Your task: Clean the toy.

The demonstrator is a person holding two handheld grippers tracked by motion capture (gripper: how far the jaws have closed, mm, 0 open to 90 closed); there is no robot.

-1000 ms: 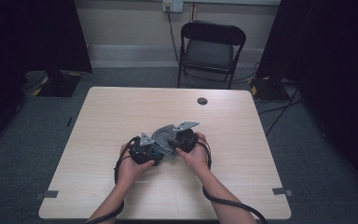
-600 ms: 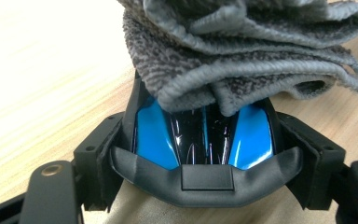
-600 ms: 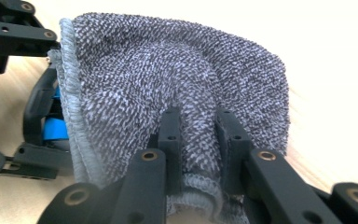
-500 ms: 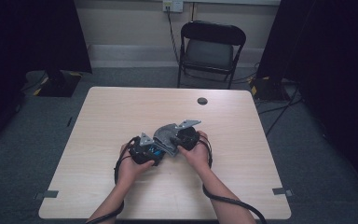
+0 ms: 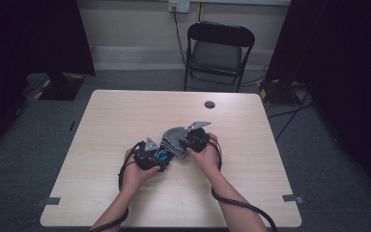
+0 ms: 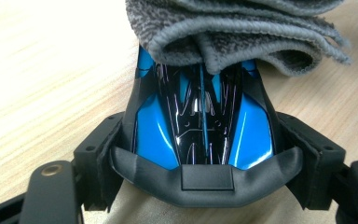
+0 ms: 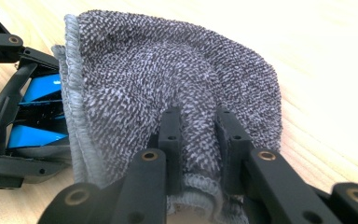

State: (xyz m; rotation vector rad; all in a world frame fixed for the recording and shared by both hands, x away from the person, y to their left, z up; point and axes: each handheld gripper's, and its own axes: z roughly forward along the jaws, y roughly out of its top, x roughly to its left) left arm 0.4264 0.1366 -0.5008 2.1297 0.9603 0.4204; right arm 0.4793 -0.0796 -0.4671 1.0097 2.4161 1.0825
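A glossy blue and black toy car [image 6: 200, 126] is clamped across its body by my left gripper [image 6: 205, 163], whose pads press on both sides. A folded grey cloth [image 7: 168, 70] lies over the car's far end [image 6: 242, 32]. My right gripper [image 7: 198, 121] is shut on a fold of that cloth and holds it against the car [image 7: 32, 112]. In the high view both hands meet at the middle of the table, with the left gripper [image 5: 150, 155], the cloth [image 5: 173, 137] and the right gripper [image 5: 193, 140] close together.
The light wooden table [image 5: 125, 111] has a small black round cap [image 5: 209, 104] near its far edge. A black folding chair [image 5: 217, 48] stands behind it. Cables trail from both grippers toward the near edge.
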